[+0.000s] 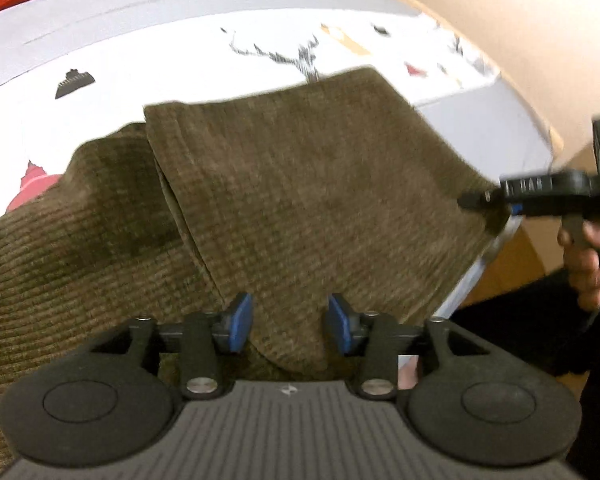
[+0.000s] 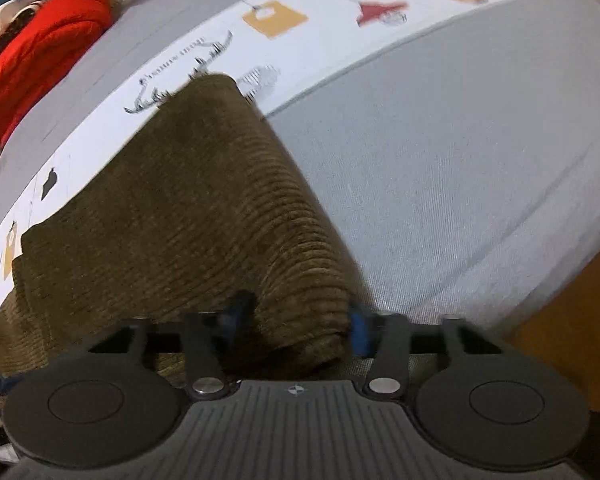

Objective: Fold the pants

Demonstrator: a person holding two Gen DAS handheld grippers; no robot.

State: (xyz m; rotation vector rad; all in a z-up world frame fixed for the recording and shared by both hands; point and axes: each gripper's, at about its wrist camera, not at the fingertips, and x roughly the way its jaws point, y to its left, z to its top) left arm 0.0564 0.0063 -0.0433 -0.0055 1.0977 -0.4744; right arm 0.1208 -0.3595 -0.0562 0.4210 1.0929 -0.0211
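The olive-brown corduroy pants (image 1: 284, 184) lie partly folded on a grey and white printed bed cover (image 2: 440, 160), the left gripper (image 1: 290, 322) with fingers apart above the cloth, the right gripper (image 2: 296, 320) straddling a fold, grip uncertain.

- No text can be read with confidence.
- A line of dark lettering sits on the white printed sheet (image 2: 204, 46), at about eleven o'clock in the right wrist view, beside an antler drawing; it is too blurred to make out.
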